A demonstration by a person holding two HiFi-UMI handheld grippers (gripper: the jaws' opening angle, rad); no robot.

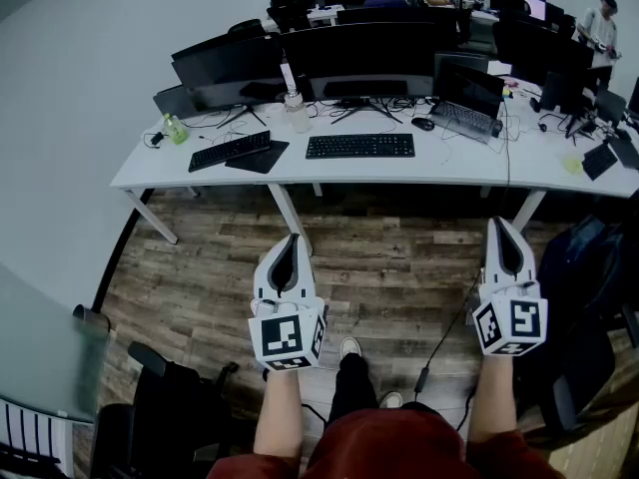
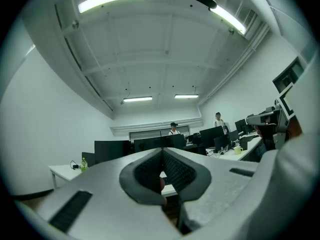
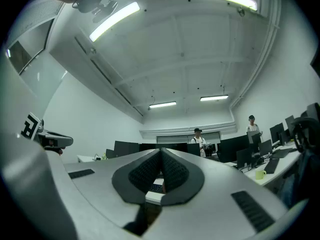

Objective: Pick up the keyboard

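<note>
two tools, both clenched with nothing in them: the left tool (image 1: 292, 242) and the right tool (image 1: 502, 230) hang over the wood floor (image 1: 399, 267), and each tool's own view shows its pads pressed together and empty. two loose keyboards lie on the long white counter (image 1: 449, 163), well apart from both tools across open floor. the middle keyboard (image 1: 359, 146) lies flat and square to the front edge, below a row of dark monitors (image 1: 359, 63). the second keyboard (image 1: 230, 151) lies to its left, angled, with its right end over a dark mat (image 1: 258, 158). which of the two is meant cannot be told; the middle one, roughly ahead between the tools, is judged the likelier. handling, as judged: a light, stiff, flat plastic slab, low at the edges and smooth enough to slip. the keys will give under pressure, so the pads belong on the frame, not the key field. the best hold is judged to be at the short ends, one tool to each, lifting level. a cord cannot be made out; if one is fitted it may drag. other counts on that counter: one open laptop (image 1: 467, 98), one mouse (image 1: 423, 123), and two bottles, a green one (image 1: 175, 128) and a clear one (image 1: 297, 108). two people stand at the far desks.
</note>
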